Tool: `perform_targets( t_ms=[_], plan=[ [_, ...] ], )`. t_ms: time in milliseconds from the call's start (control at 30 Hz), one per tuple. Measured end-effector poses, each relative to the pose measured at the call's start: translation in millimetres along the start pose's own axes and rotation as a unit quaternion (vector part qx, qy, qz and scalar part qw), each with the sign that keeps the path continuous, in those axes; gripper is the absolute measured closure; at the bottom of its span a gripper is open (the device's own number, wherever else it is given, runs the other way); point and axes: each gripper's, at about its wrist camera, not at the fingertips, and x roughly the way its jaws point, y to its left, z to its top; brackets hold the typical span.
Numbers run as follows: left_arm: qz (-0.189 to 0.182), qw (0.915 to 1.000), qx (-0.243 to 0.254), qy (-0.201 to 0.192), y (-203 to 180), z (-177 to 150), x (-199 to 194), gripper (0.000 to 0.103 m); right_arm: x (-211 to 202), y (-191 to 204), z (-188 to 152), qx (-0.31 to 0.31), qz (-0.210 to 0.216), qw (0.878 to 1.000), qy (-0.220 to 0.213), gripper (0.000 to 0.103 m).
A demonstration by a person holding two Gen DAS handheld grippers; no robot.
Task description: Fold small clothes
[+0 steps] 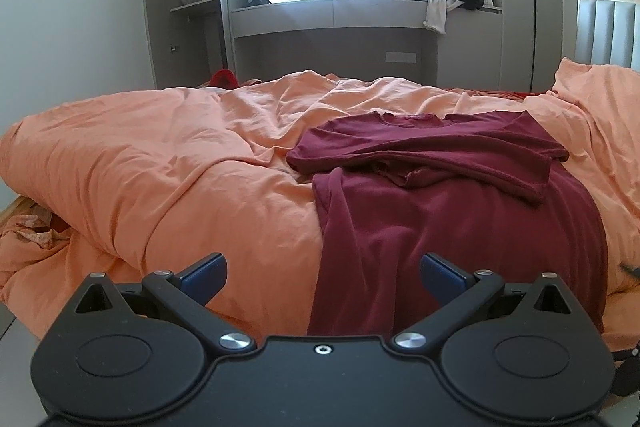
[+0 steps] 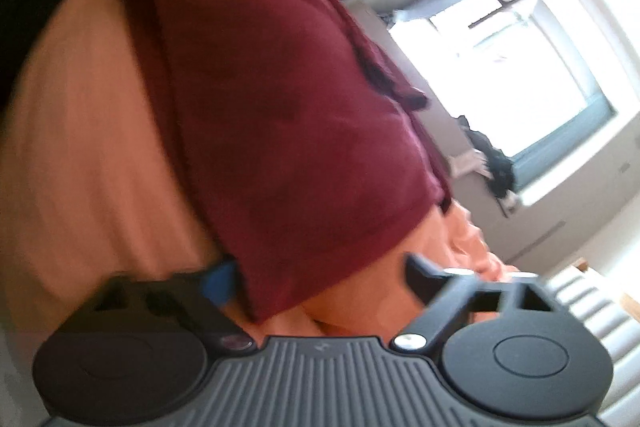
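right now the left tongs point(image 1: 323, 273) hang released, nothing between the blue pads, low at the near edge of the bed. the right tongs point(image 2: 320, 279) are parted around the hem corner of the maroon t-shirt point(image 1: 440, 211), not yet pinching it. the shirt lies on the orange duvet point(image 1: 160, 163), its body hanging over the near edge, both sleeves already folded across the chest. lengthwise folds look still to come.

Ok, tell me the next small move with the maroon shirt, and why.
Probably close the right gripper on the maroon shirt at its hem corner: the hem lies between open jaws, sleeves are already folded in, and the left gripper hangs open by the other corner.
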Motion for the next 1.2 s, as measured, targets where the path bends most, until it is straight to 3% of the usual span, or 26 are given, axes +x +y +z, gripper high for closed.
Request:
perform_targets(
  t_ms=[33, 133, 233, 367, 533, 767, 967, 1100, 1200],
  plan=[
    [-0.001, 1.0000, 0.000, 0.001, 0.4, -1.1, 0.3, 0.000, -0.8, 3.9, -0.1, -0.006, 0.010, 1.000, -0.001, 0.046],
    [-0.007, 0.9999, -0.005, 0.009, 2.2, -5.4, 1.5, 0.000, -2.0, 14.9, -1.5, -0.034, 0.011, 0.999, -0.013, 0.072],
    [-0.017, 0.9998, -0.005, 0.007, 1.4, -9.1, -0.3, 0.000, -7.1, 13.2, 0.4, -0.032, 0.001, 0.999, -0.025, 0.092],
    [-0.037, 0.9989, 0.023, -0.019, -6.3, -12.6, -7.7, 0.000, -27.6, -26.5, 11.0, 0.059, 0.034, 0.996, -0.050, 0.093],
    [-0.078, 0.9943, 0.058, -0.044, -32.2, -14.3, -15.6, 0.000, -59.7, -100.4, 31.0, 0.183, 0.059, 0.975, -0.115, 0.093],
    [-0.148, 0.9807, 0.104, -0.074, -86.3, -22.4, -20.4, 0.000, -64.7, -162.7, 46.7, 0.237, 0.065, 0.953, -0.175, 0.094],
    [-0.091, 0.9790, 0.173, -0.057, -126.3, -25.8, 7.0, 0.001, -69.7, -180.7, 42.4, 0.256, 0.058, 0.945, -0.194, 0.094],
    [-0.036, 0.9859, 0.161, -0.030, -122.9, -20.7, 31.0, 0.011, -77.5, -182.3, 41.0, 0.262, 0.056, 0.942, -0.201, 0.094],
    [-0.022, 0.9916, 0.127, -0.011, -107.3, -12.5, 40.3, 0.018, -82.5, -182.4, 39.8, 0.268, 0.050, 0.940, -0.205, 0.094]
  ],
)
